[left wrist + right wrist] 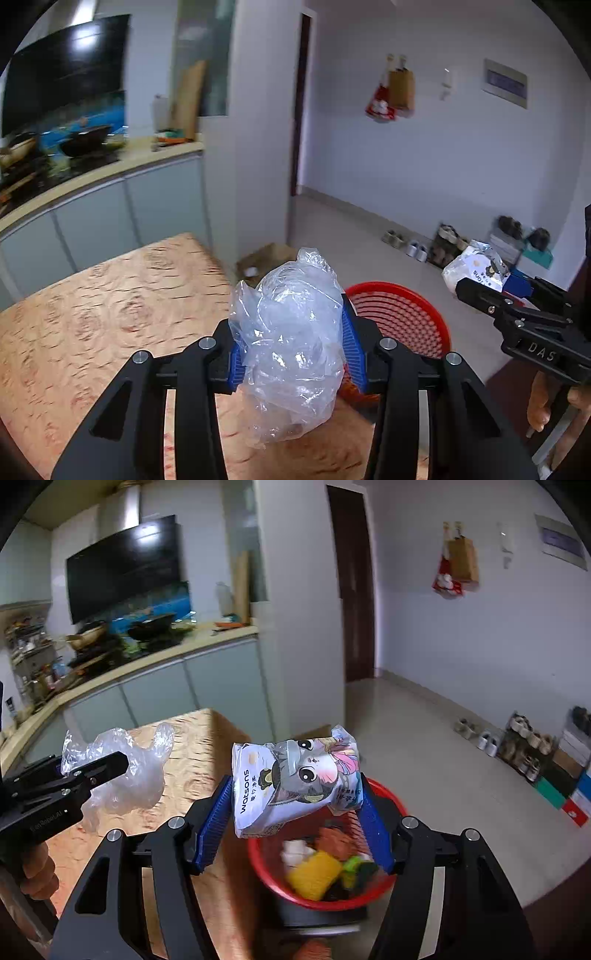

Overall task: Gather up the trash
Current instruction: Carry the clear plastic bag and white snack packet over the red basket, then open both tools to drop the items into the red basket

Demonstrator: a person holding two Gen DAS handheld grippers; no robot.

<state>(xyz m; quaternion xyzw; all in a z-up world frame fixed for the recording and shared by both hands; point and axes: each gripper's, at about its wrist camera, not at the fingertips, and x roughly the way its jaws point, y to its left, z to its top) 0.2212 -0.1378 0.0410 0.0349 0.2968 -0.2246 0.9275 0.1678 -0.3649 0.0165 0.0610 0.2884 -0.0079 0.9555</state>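
Surface: one wood-grain table [110, 295], orange-brown, its far corner near a kitchen counter [110, 173] with pale cabinet doors beneath; cookware stands on the counter below a dark range hood [125, 565]. Room: pale walls, one dark doorway [351, 583], light tiled floor, two bags hanging on the far wall [391, 92], a row of shoes [517, 742] along the wall; pair count not legible. Left gripper [295, 350]: jaws at a narrow setting, blue pads pressed to both sides of one crumpled clear plastic bag [291, 332], held above the table edge. Right gripper [295, 812]: jaws at a middling width, blue pads clamping one printed tissue pack [295, 782] marked "watsons" with a cartoon figure, held directly over the basket. Receptacle: one red mesh basket [266, 867] on the floor just beside the table, already holding several pieces of trash, among them one yellow item [314, 875], one green, one orange and one white. Grippers: two, each in a person's hand; fingers visible on both handles.
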